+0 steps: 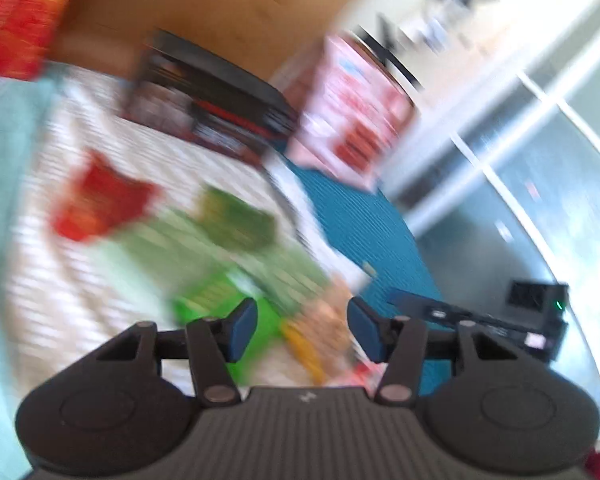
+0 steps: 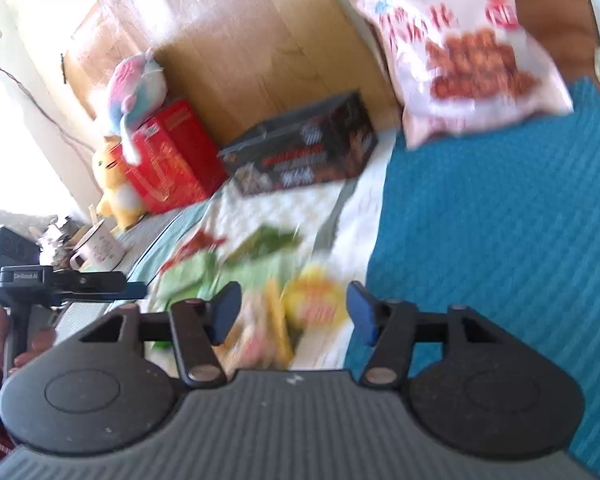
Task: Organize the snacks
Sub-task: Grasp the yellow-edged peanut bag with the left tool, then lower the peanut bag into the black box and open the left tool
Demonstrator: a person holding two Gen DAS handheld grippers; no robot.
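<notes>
Both the left gripper (image 1: 302, 330) and right gripper (image 2: 294, 312) hang released, empty, above small snack packets (image 2: 260, 280) scattered on the bed's white cover (image 1: 60, 280); apparently a pick approach: next, settle on one packet

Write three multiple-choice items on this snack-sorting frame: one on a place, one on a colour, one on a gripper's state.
1. Where does the pink snack bag stand?
A. against the wooden board, on the blue mat
B. on the red box
C. between gripper fingers

2. What colour is the box under the plush toy?
A. black
B. red
C. green

3. How is the right gripper?
A. shut on a packet
B. open, holding nothing
C. out of view

Answers: 1 A, it leans at the blue mat far end; 2 B, the red box carries the toy; 3 B, a clear gap between its pads.
</notes>
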